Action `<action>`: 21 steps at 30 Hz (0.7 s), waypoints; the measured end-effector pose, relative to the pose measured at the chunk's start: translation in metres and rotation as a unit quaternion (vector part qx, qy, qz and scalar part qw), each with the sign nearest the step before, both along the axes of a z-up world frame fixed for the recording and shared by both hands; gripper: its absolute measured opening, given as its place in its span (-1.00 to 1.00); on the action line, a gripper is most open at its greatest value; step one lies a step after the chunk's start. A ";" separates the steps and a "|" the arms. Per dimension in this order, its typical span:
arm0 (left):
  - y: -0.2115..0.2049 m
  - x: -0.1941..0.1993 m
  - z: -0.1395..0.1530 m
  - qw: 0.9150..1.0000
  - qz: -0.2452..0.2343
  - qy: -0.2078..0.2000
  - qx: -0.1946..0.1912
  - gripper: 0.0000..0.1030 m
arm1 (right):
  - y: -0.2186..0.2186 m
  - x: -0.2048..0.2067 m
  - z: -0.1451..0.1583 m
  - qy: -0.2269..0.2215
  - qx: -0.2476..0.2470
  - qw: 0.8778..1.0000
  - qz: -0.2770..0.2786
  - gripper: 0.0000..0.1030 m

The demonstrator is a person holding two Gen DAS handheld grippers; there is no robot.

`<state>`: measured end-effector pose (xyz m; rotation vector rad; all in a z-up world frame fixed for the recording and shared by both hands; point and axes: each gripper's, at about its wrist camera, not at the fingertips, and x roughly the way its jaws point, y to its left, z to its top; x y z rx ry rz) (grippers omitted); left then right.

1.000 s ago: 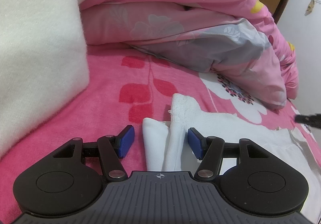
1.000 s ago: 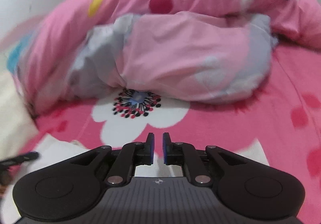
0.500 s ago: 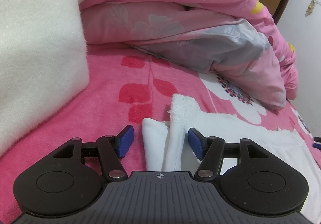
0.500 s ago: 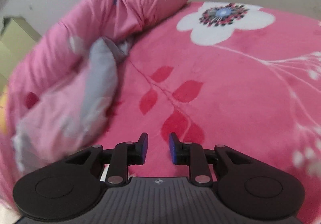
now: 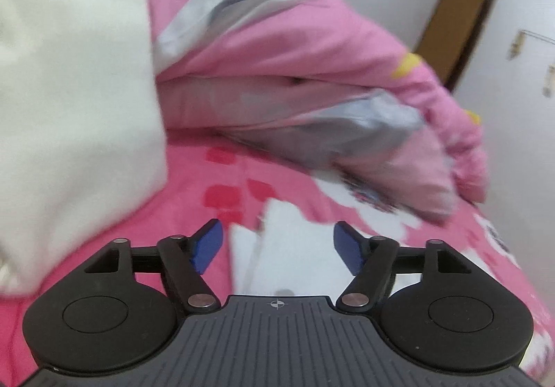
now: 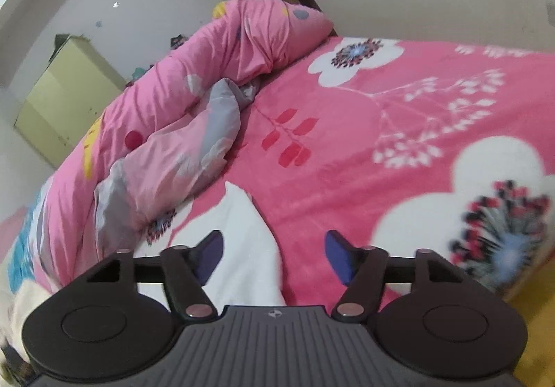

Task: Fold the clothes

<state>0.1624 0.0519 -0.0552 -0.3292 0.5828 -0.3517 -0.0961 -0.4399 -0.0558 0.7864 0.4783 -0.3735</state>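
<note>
Both jaws stand wide apart and hold nothing. In the left wrist view the left hand-held gripper point(image 5: 277, 246) hangs over the white garment point(image 5: 291, 248), which lies on the pink bed point(image 5: 194, 199) directly under it and runs toward 12 o'clock with a flap doubled along its left edge. That view is blurred, so how neatly the layers sit cannot be told. The risk, as I judge it: jaws closing here could catch only the top layer, or pinch the plush cover along with it, and drag the doubled edge open.

At 10 o'clock a white fluffy blanket point(image 5: 76, 75) stands near; from 12 to 2 o'clock the bunched pink duvet point(image 5: 312, 75) crowds the far side and leaves little room to spread cloth that way.

The right hand-held gripper point(image 6: 274, 257) hovers over the garment's pointed end point(image 6: 239, 234), with open bed from 12 to 3 o'clock.
</note>
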 end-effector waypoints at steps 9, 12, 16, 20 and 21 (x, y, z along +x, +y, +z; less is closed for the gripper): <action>-0.023 -0.117 0.009 0.996 -0.071 0.016 0.048 1.00 | 0.052 -0.011 -0.013 -0.008 -0.031 0.998 0.052 0.72; -0.032 -0.147 0.001 0.994 -0.078 0.034 0.070 1.00 | 0.077 -0.005 -0.020 -0.015 -0.046 0.995 0.082 0.81; -0.034 -0.173 -0.012 0.994 -0.071 0.056 0.067 1.00 | 0.114 0.005 -0.023 -0.027 -0.076 0.989 0.124 0.92; -0.030 -0.189 -0.022 0.995 -0.051 0.057 0.064 1.00 | 0.149 0.014 -0.020 -0.052 -0.108 0.979 0.162 0.99; -0.029 -0.192 -0.024 0.995 -0.049 0.056 0.064 1.00 | 0.157 0.017 -0.021 -0.055 -0.111 0.978 0.167 1.00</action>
